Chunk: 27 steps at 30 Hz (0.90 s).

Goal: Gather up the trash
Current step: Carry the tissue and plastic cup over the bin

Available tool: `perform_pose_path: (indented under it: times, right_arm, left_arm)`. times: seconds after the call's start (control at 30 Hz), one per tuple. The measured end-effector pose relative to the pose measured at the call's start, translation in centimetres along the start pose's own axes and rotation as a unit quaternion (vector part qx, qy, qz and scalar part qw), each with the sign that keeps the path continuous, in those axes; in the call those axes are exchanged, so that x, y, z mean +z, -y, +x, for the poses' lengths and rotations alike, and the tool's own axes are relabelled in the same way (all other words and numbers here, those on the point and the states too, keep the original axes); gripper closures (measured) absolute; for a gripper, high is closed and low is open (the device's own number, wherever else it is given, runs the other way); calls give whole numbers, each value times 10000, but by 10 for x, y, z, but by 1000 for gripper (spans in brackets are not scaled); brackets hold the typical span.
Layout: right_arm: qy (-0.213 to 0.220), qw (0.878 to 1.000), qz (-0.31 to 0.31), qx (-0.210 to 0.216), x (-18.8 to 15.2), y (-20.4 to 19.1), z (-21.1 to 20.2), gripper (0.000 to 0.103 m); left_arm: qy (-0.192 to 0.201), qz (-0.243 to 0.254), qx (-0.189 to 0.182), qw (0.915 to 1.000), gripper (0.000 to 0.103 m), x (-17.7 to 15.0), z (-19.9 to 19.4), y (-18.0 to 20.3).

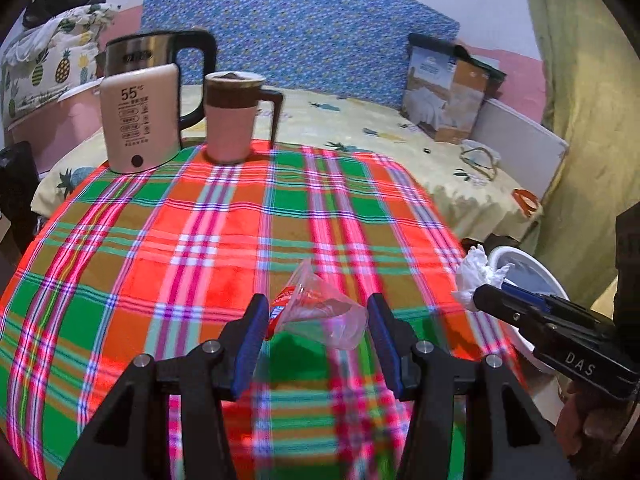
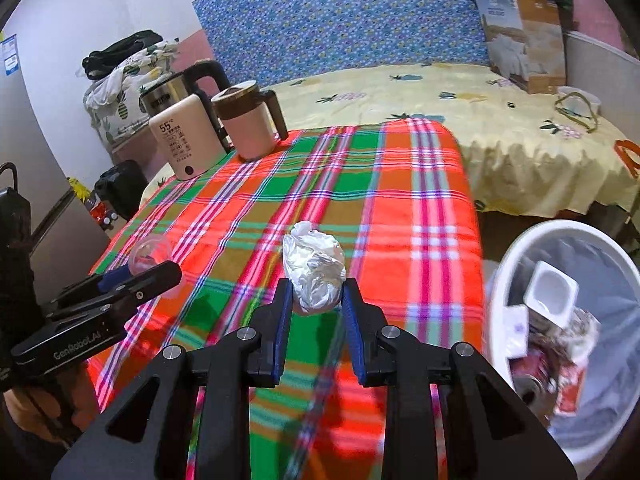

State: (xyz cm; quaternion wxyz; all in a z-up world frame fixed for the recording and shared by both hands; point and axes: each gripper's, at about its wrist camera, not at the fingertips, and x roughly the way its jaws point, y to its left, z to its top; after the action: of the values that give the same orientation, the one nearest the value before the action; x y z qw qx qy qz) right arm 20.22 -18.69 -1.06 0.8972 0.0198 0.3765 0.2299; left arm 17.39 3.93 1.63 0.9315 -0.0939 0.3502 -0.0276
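Observation:
A clear plastic wrapper with a red end (image 1: 320,312) lies on the plaid tablecloth (image 1: 200,240). My left gripper (image 1: 318,314) is open with its fingers on either side of it, not touching. My right gripper (image 2: 314,300) is shut on a crumpled white tissue (image 2: 314,266) and holds it above the table's right part; it also shows in the left wrist view (image 1: 478,274). A white trash bin (image 2: 504,264) with a grey liner stands on the floor to the right of the table, holding a white cup, a can and wrappers.
A pink kettle (image 1: 138,116) and a pink mug with a brown lid (image 1: 232,114) stand at the table's far left. A bed with a yellow sheet (image 2: 480,120) lies behind the table, with a cardboard box (image 2: 524,32) on it.

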Motion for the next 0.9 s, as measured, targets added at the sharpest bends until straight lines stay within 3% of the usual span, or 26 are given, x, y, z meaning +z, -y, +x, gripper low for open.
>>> perform_pose_path:
  times: [0.53, 0.9]
  right_arm:
    - [256, 9992, 183, -242, -28, 18, -47, 75]
    - [401, 9978, 357, -395, -38, 36, -64, 75]
  left_arm:
    - [107, 366, -356, 9986, 50, -22, -38, 55]
    - [78, 608, -547, 9966, 50, -27, -38, 88]
